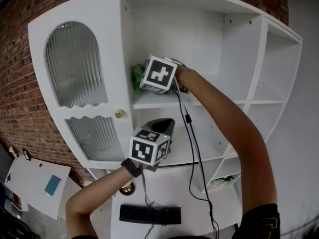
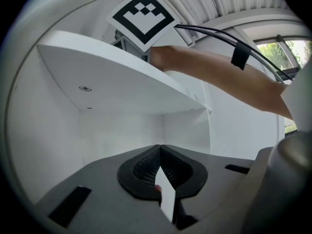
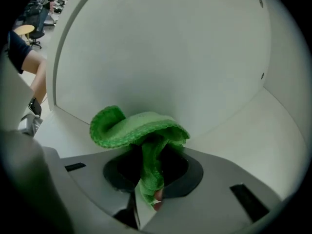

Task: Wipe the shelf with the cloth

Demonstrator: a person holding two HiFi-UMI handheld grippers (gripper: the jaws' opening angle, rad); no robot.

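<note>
Out at 9 o'clock, the cabinet door shows ribbed glass under an arched top, with a smooth white frame and a small brass knob below it. Moving in, the left claw hangs in the lower compartment. Its dark, mesh-textured pads are pressed together with nothing between them, so it's idle, just beneath the flat white underside of the shelf.

Now the action. The right claw is clamped on the green cloth, a plush microfibre with a stitched edge. One strip is pinched between the pads and the rest billows ahead in a loose fold. The cloth sits at the 9 o'clock end of the shelf, tucked toward the side panel. Whether it's actually bearing on the board, I can't tell.

That board looks like smooth, hard, matt white paint, so the cloth should glide. To do this well, I'd tip the claw down until the fold flattens on the board and hold the pinch firm. Then sweep one long stroke toward 3 o'clock and overlap the next pass nearer the front edge. Mind the cable dangling off the right arm, and work right into the back corner.
</note>
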